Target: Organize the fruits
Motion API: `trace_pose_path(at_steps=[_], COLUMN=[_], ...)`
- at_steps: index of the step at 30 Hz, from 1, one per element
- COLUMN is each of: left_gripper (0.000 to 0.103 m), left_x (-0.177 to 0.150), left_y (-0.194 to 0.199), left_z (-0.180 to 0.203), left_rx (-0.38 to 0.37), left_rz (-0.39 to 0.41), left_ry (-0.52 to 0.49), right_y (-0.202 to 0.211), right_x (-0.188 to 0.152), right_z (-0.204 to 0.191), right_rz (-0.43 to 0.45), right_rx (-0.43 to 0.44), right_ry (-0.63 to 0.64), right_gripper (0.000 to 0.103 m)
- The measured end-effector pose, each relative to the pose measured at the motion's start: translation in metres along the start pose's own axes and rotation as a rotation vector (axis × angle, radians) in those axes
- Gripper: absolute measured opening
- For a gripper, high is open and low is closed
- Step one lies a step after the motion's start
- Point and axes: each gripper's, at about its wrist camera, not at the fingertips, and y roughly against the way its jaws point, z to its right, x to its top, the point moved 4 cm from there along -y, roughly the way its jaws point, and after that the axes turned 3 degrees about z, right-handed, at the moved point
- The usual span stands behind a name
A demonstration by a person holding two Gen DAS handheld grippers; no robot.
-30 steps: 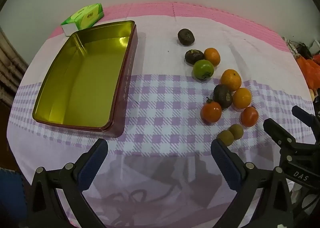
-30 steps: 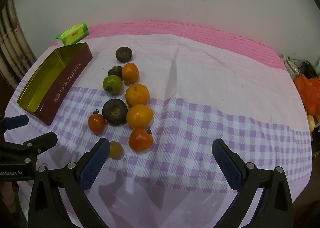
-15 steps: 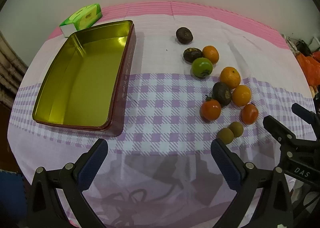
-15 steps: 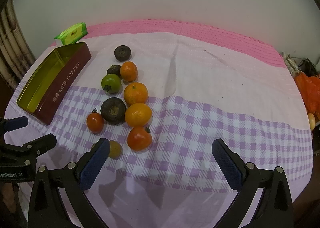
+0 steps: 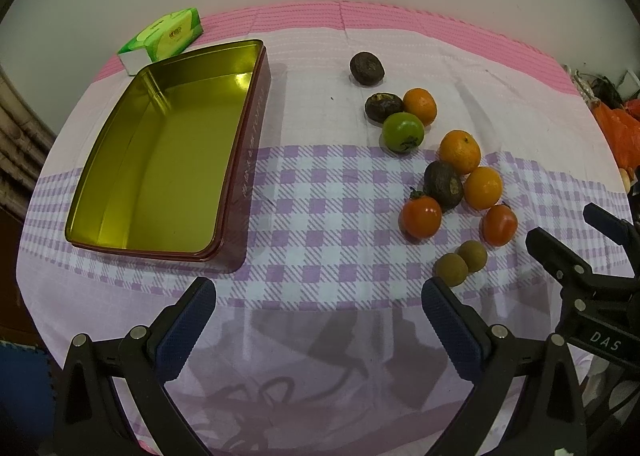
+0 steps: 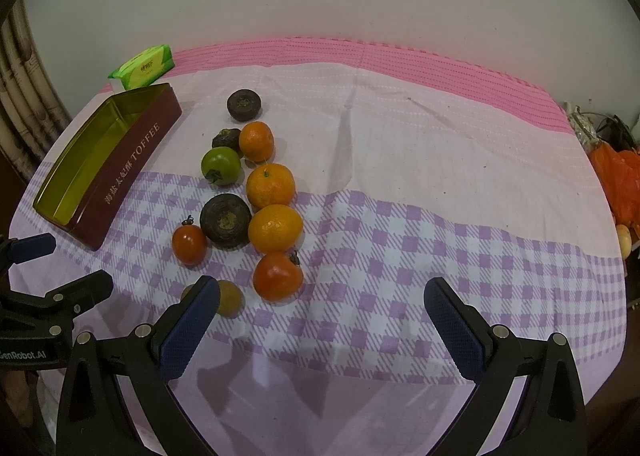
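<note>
A green tissue pack [image 5: 166, 37] sits just behind the toffee tin [image 5: 160, 159], and an orange plastic bag [image 6: 618, 179] lies off the table's right edge. The fruit cluster [image 6: 256, 195] of oranges, tomatoes and dark fruits lies in a loose line to the right of the empty tin. The right gripper [image 6: 318, 320] hovers with fingers spread wide, a small brownish fruit [image 6: 229, 298] peeking beside its left finger. The left gripper [image 5: 316, 316] is also wide apart, holding nothing, near the table's front edge. A pink and purple checked tablecloth [image 6: 440, 248] covers the table in front of a plain white wall
</note>
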Motion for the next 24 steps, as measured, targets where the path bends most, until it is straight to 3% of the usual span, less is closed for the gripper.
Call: trace_pose_path(at_steps=[24], left_gripper=[0.102], left_x=[-0.002], left_y=[-0.006], left_z=[0.006], left_rx=[-0.014], left_rz=[-0.018], left_ry=[-0.019], right_y=[-0.011], right_x=[-0.006], right_z=[0.009], right_rz=[-0.038], right_rx=[-0.005], right_ry=[-0.030], right_gripper=[0.101])
